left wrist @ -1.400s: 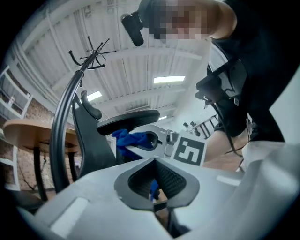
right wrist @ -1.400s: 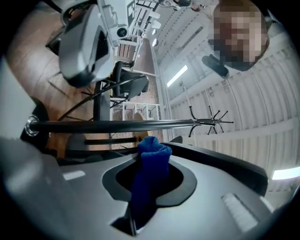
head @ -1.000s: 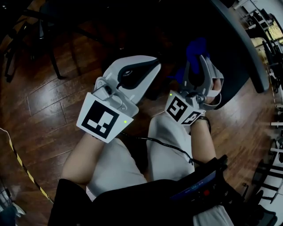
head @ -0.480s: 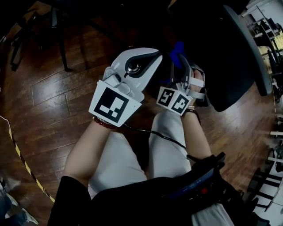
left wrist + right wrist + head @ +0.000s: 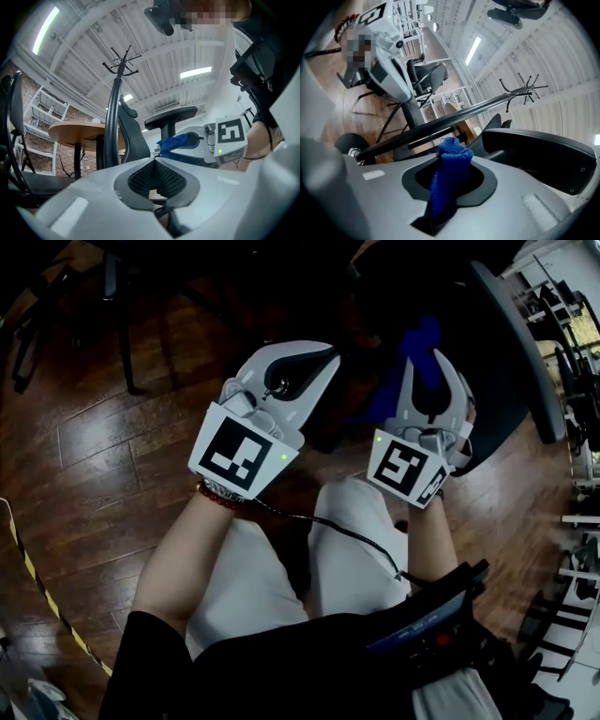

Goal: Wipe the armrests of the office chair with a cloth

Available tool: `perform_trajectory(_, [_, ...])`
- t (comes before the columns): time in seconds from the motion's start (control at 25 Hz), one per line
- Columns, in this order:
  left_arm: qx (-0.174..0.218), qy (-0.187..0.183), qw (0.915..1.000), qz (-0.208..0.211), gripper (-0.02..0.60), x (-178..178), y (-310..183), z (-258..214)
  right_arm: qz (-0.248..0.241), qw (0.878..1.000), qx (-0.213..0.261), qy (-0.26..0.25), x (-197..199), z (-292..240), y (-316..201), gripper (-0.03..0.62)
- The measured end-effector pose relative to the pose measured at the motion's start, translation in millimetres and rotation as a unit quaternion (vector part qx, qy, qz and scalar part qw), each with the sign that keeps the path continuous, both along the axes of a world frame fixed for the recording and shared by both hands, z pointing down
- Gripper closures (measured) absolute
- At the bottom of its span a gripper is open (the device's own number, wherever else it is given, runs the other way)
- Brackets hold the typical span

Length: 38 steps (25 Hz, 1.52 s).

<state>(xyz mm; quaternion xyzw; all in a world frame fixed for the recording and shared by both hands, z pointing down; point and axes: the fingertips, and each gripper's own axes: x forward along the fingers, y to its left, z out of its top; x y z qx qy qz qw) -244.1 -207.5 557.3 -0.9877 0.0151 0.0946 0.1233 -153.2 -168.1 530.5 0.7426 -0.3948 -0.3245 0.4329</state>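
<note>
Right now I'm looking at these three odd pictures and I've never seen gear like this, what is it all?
A person holds a two-jaw gripper in each hand. One picture looks down from their head onto a wooden floor; the others come from cameras riding on each gripper. The left gripper is shut and empty. The right gripper pinches a blue cloth, its jaws just having been opening slightly. A dark office chair stands just beyond it.
</note>
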Motion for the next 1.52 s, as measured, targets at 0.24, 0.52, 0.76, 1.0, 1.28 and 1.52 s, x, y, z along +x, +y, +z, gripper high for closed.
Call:
perform_trajectory(0.24, [-0.004, 0.003, 1.0, 0.002, 0.577, -0.4, -0.5, -2.0, 0.003, 0.995, 0.071, 0.074, -21.0, -68.5, 20.1, 0.522])
perform_trajectory(0.52, [0.005, 0.013, 0.9998, 0.013, 0.577, 3.9, 0.5, -6.0, 0.074, 0.993, 0.008, 0.088, 6.2, -62.6, -8.2, 0.522])
perform_trajectory(0.76, [-0.011, 0.028, 0.9995, 0.006, 0.577, -1.1, -7.7, -10.7, 0.095, 0.988, -0.11, 0.047, 20.2, -24.3, -35.4, 0.522])
perform_trajectory(1.0, [-0.022, 0.04, 0.9989, 0.006, 0.577, -8.0, -10.5, -15.0, 0.12, 0.974, -0.181, 0.067, 20.2, -1.1, -44.6, 0.522])
perform_trajectory(1.28, [-0.001, 0.029, 0.9995, 0.013, 0.577, -7.9, 0.9, -17.0, 0.096, 0.971, -0.218, 0.027, 22.7, 78.5, -47.5, 0.522])
perform_trajectory(1.52, [-0.016, 0.032, 0.9994, 0.002, 0.577, -13.1, -7.8, -15.5, 0.103, 0.968, -0.23, -0.006, 31.1, 135.2, -69.0, 0.522])
